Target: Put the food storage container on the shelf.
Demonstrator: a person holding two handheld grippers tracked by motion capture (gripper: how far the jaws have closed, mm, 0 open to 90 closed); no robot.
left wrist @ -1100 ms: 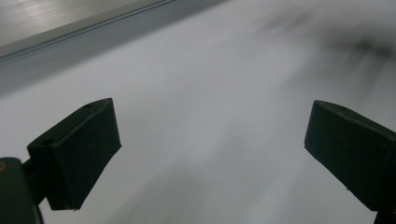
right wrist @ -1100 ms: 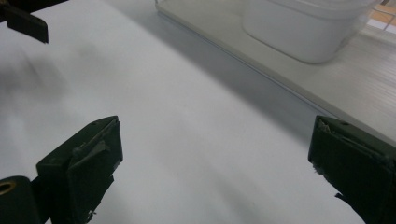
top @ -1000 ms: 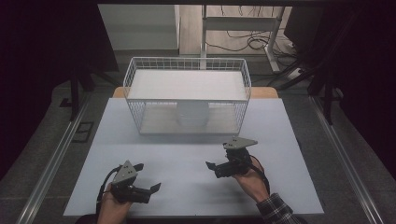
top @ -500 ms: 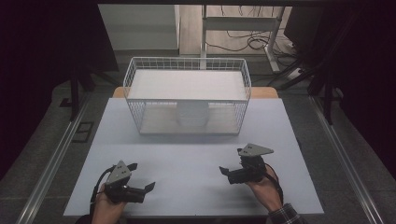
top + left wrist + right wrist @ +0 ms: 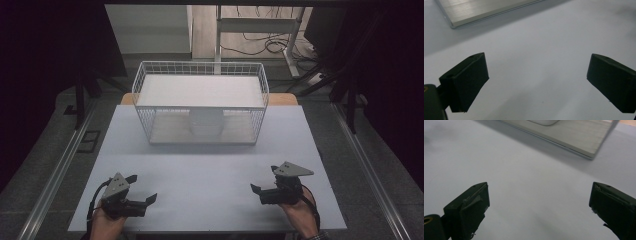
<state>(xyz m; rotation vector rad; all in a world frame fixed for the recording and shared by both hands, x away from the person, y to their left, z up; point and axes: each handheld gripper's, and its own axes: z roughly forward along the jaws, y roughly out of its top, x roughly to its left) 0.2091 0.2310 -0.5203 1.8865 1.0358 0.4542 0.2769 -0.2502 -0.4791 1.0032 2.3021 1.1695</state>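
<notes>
Looking down from the high view, we've got both grippers parked low at the near edge of the pale tabletop (image 5: 210, 170), well apart from each other. The left gripper (image 5: 142, 200) sits at the near left corner, held in a hand (image 5: 102, 225), and its fingers (image 5: 466, 80) are spread wide with nothing between them, just bare tabletop showing in the left gripper view. Same deal on the other side: the right gripper (image 5: 257, 191) is near the right corner, the right hand (image 5: 300, 212) wrapped around it, fingers (image 5: 470, 206) spread wide over the bare surface.

The nearest thing to either of them is the white wire basket (image 5: 200, 75), which stands at the far middle of the tabletop, well apart from both grippers. It rests on a flat light base (image 5: 574, 135) whose edge shows at the top of both gripper views. Inside the basket we can make out a white roundish thing (image 5: 206, 122), too blurry to say what it is.
</notes>
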